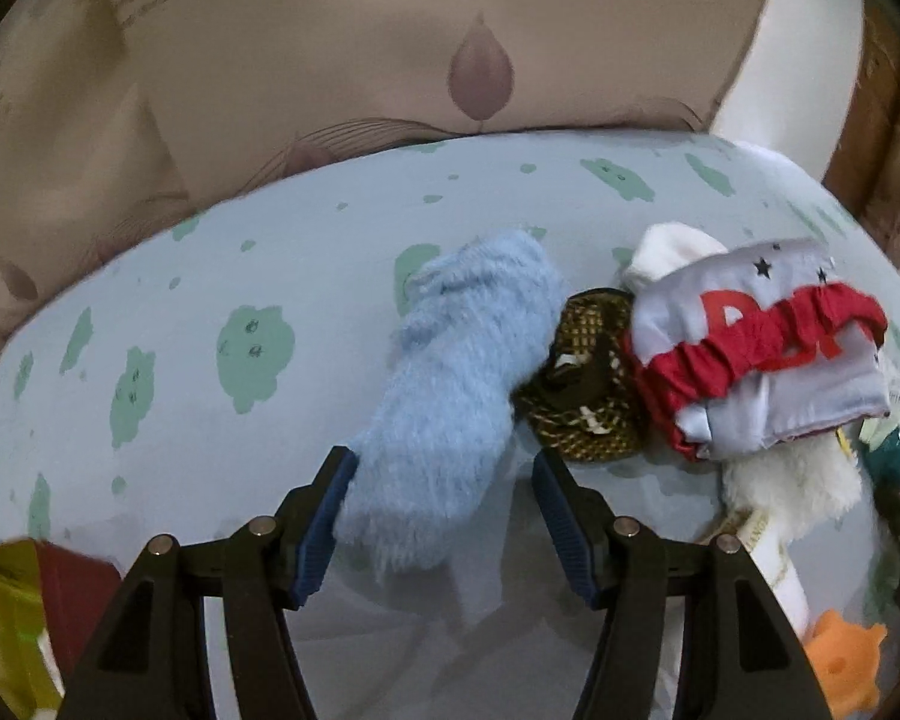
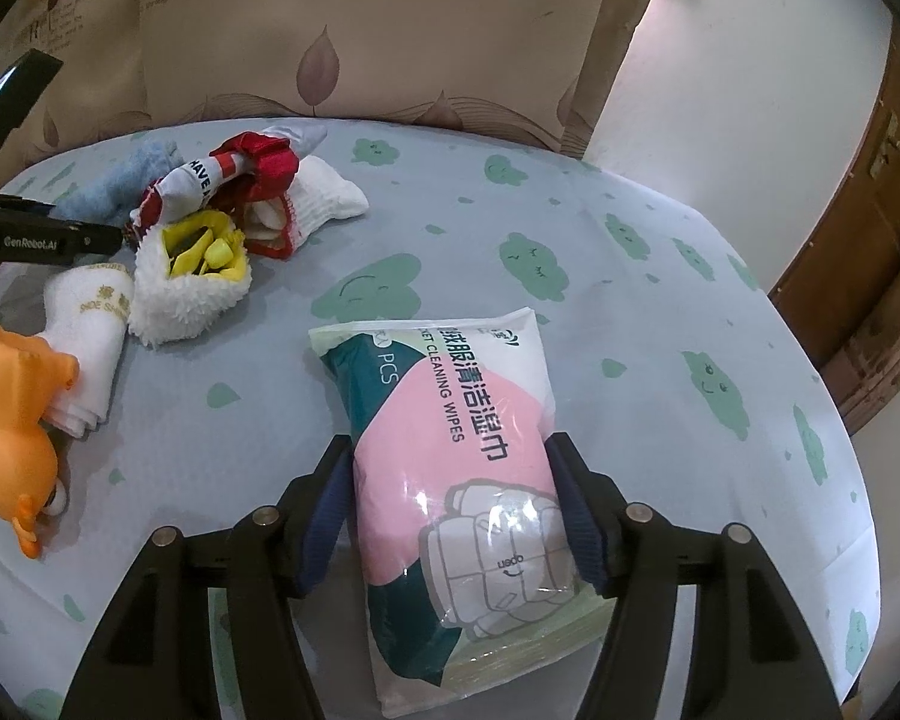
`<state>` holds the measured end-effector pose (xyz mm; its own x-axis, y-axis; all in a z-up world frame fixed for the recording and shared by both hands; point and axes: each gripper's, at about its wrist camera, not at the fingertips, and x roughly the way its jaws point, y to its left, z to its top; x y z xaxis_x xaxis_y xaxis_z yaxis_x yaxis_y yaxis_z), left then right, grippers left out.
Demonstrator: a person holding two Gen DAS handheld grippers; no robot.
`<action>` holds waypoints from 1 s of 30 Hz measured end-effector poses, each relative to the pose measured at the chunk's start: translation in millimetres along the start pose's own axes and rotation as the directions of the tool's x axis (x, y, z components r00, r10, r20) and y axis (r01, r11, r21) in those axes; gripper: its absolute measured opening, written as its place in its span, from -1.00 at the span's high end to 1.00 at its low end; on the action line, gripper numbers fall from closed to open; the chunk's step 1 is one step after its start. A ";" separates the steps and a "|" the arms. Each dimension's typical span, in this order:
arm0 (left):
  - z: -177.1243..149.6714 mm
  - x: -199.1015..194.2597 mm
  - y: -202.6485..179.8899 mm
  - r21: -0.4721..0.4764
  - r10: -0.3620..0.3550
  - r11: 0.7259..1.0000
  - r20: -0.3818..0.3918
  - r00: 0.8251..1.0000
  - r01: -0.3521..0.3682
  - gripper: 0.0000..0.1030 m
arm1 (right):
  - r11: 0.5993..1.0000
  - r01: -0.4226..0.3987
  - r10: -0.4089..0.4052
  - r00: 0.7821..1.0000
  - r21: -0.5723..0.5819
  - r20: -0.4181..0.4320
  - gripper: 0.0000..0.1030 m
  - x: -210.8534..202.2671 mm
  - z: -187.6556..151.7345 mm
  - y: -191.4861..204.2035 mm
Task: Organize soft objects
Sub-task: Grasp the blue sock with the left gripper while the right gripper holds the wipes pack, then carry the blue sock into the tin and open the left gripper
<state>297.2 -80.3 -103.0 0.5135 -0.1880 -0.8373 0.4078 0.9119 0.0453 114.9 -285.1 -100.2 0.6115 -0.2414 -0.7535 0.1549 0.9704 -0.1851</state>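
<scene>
A fluffy light-blue sock (image 1: 456,396) lies on the blue cloud-print sheet (image 1: 210,276). Its near end sits between the fingers of my left gripper (image 1: 441,468), which is open; the left pad (image 1: 330,498) touches the sock and the right pad is apart from it. A pack of cleaning wipes (image 2: 456,468) lies between the fingers of my right gripper (image 2: 450,468). Both pads touch the pack's sides and the pack rests on the sheet (image 2: 630,312). The blue sock also shows far left in the right wrist view (image 2: 120,186).
A brown patterned item (image 1: 582,384), a grey and red cloth (image 1: 762,354) and white fluffy things (image 1: 792,486) lie right of the sock. An orange toy (image 2: 12,432), a rolled white towel (image 2: 90,324) and a white and yellow slipper (image 2: 198,276) lie left of the pack. Curtains (image 1: 330,48) hang behind.
</scene>
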 end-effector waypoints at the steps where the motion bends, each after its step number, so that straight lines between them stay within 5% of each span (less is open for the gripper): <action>1: -0.6 -0.1 1.7 -0.011 -0.006 1.000 -0.002 1.000 0.006 0.16 | 1.000 0.001 -0.001 1.000 -0.001 0.000 -0.21 -0.1 -0.1 0.3; 3: -2.5 -3.2 4.6 -0.022 0.009 1.000 0.009 1.000 -0.009 0.44 | 1.000 0.003 -0.003 1.000 -0.003 -0.001 -0.22 0.4 -0.2 0.4; 7: -4.4 -8.5 11.0 -0.053 0.012 0.999 0.009 1.000 -0.011 0.64 | 1.000 0.006 -0.006 1.000 -0.007 -0.001 -0.22 1.0 -0.4 1.1; 30: -36.7 -87.0 14.0 -0.117 0.027 0.993 0.072 0.997 -0.018 0.68 | 1.000 0.008 -0.008 1.000 -0.011 -0.002 -0.23 1.2 0.0 2.1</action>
<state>230.5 -37.8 -49.5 0.5773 -0.1895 -0.7943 0.3073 0.9516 -0.0036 116.0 -283.4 -101.6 0.6085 -0.2495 -0.7533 0.1512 0.9683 -0.1986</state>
